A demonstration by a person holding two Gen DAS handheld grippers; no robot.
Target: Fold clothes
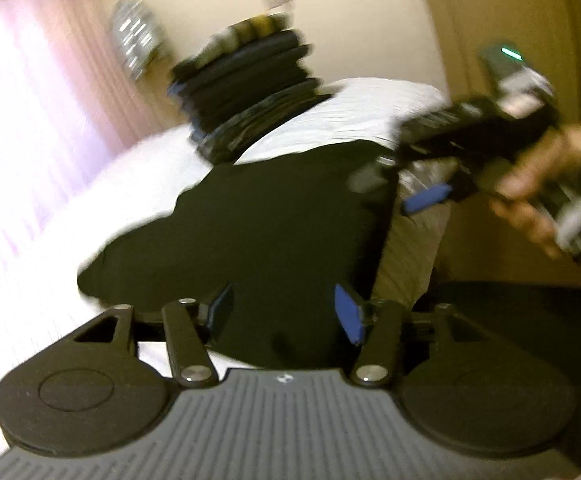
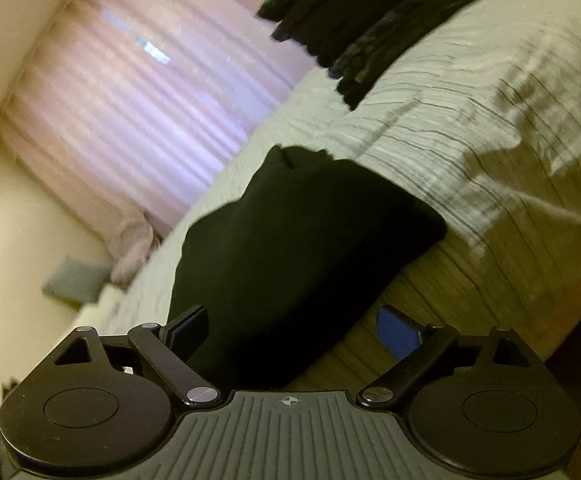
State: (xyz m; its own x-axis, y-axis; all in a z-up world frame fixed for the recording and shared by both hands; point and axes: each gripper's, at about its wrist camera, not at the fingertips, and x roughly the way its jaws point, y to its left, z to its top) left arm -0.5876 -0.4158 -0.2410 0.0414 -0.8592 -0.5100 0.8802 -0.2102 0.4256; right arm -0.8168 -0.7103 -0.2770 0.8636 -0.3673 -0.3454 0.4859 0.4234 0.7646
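A black garment lies folded on the bed, near the bed's edge, over a pale cover with thin dark stripes. Its surface is flat and dark, and the blur hides any seam or collar, so I cannot tell what kind of garment it is.

The left gripper hangs just over the near edge of the garment with its blue-padded fingers spread apart; nothing is pinched between them, only the cloth lying below. The right gripper is spread wider, one finger over the dark cloth and the other out past its edge above the striped cover, also holding nothing. From the left camera the right gripper shows at the garment's far corner, gripped in a person's hand.

Farther up the bed stands a stack of folded dark clothes, several layers high, well apart from the black garment. A pink curtain glows with daylight beyond the bed. No basket or bin is in sight; the bed alone carries the clothes.
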